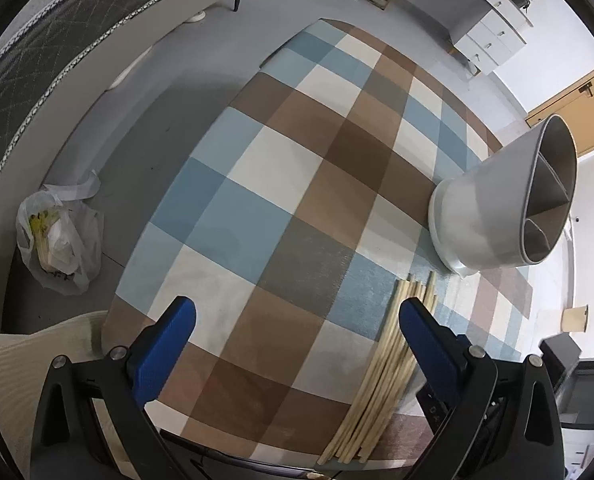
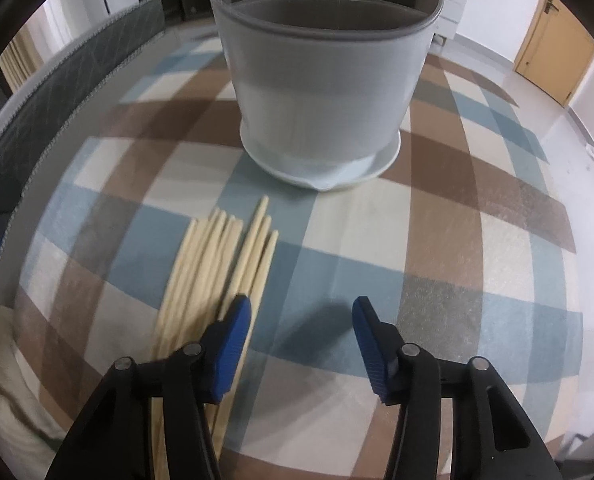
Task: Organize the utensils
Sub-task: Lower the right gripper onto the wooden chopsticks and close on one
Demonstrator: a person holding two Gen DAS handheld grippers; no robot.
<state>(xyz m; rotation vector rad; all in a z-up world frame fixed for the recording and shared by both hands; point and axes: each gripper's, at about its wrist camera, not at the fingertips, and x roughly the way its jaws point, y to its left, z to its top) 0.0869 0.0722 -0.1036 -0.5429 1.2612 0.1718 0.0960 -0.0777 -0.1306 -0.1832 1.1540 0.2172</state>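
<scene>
Left wrist view shows the left claw (image 1: pixel 297 320) spread wide and empty above the checkered counter (image 1: pixel 265 184), its right finger over a bundle of bamboo chopsticks (image 1: pixel 381 376) lying flat. Beyond the sticks' tips stands a grey divided utensil holder (image 1: pixel 493 208) on a white base. Right wrist view shows the right claw (image 2: pixel 301 312) also open and empty, its left finger over the chopsticks (image 2: pixel 213 268), with the holder (image 2: pixel 321 80) upright just past their tips.

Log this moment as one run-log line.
left gripper: open, empty | right gripper: open, empty | chopsticks: on table | holder: upright
</scene>
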